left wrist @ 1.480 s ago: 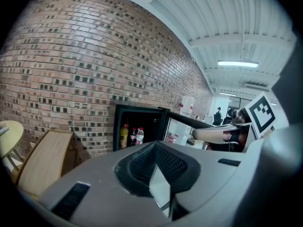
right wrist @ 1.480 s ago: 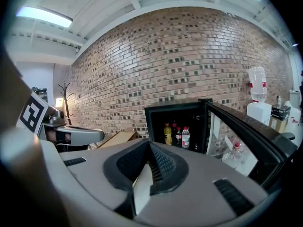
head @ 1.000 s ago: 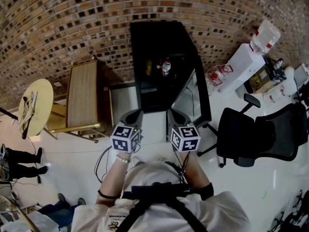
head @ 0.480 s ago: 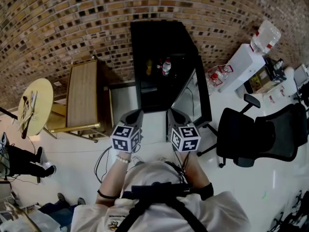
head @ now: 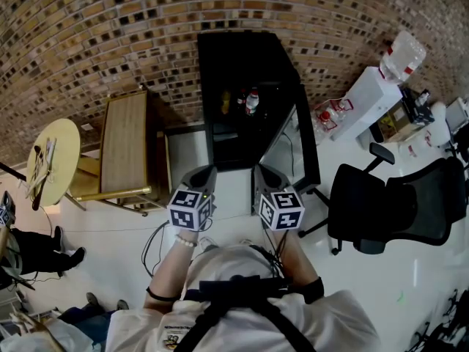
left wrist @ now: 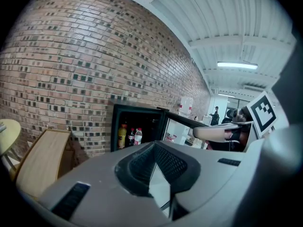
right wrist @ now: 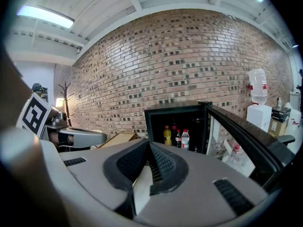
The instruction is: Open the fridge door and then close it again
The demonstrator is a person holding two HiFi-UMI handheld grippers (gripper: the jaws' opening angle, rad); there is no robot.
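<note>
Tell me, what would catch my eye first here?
The black fridge stands against the brick wall at centre, its door swung open to the right, bottles inside. Just before it, the left gripper and right gripper, both shut and empty, point toward it.

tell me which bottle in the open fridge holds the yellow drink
The leftmost bottle of the three standing in the fridge. The middle bottle is dark and the right bottle is clear with a red cap.
</note>
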